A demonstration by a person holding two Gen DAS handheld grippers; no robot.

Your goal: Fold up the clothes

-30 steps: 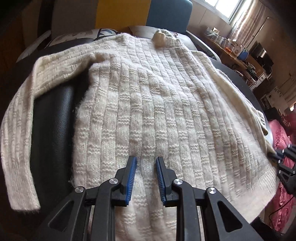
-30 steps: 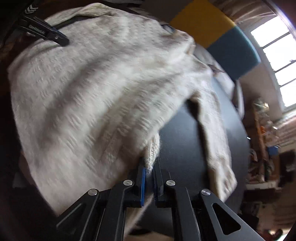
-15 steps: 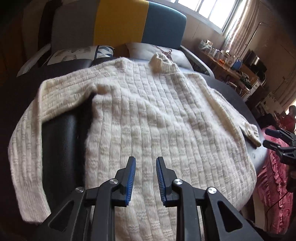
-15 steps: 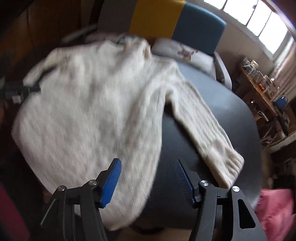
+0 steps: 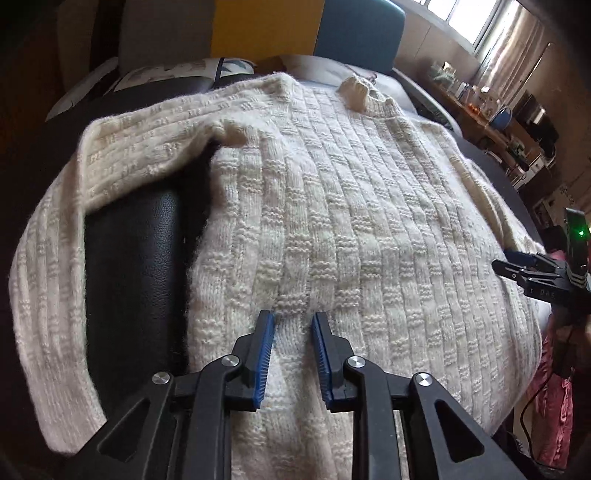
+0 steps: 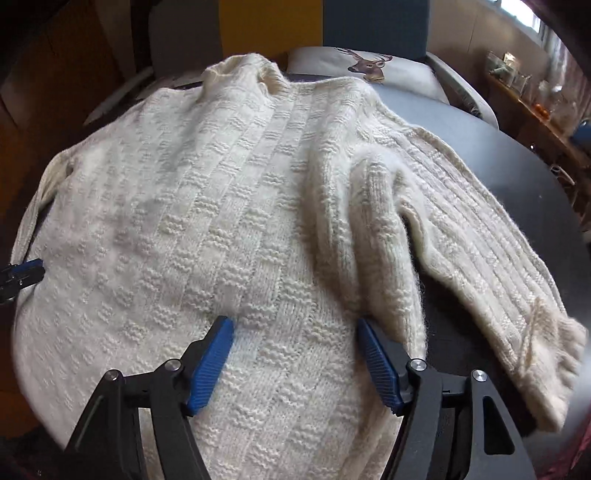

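Note:
A cream knitted sweater (image 5: 332, 206) lies spread flat on a black round table (image 5: 133, 258), collar at the far side; it also shows in the right wrist view (image 6: 221, 221). Its left sleeve (image 5: 44, 280) bends down the left side, and its right sleeve (image 6: 480, 251) runs toward the table's near right edge. My left gripper (image 5: 291, 321) hovers over the hem with a narrow gap between its jaws, holding nothing. My right gripper (image 6: 295, 328) is wide open over the hem near the right side; it also shows in the left wrist view (image 5: 524, 266).
A sofa with grey, yellow and blue back panels (image 5: 258, 29) and cushions (image 6: 369, 66) stands behind the table. A cluttered shelf (image 5: 498, 122) runs along the right wall under a window. Pink fabric (image 5: 557, 387) hangs at the right.
My right gripper has let go of the sweater's side edge, opened wide and swung round to face the hem. The sweater now lies flatter. My left gripper has barely moved.

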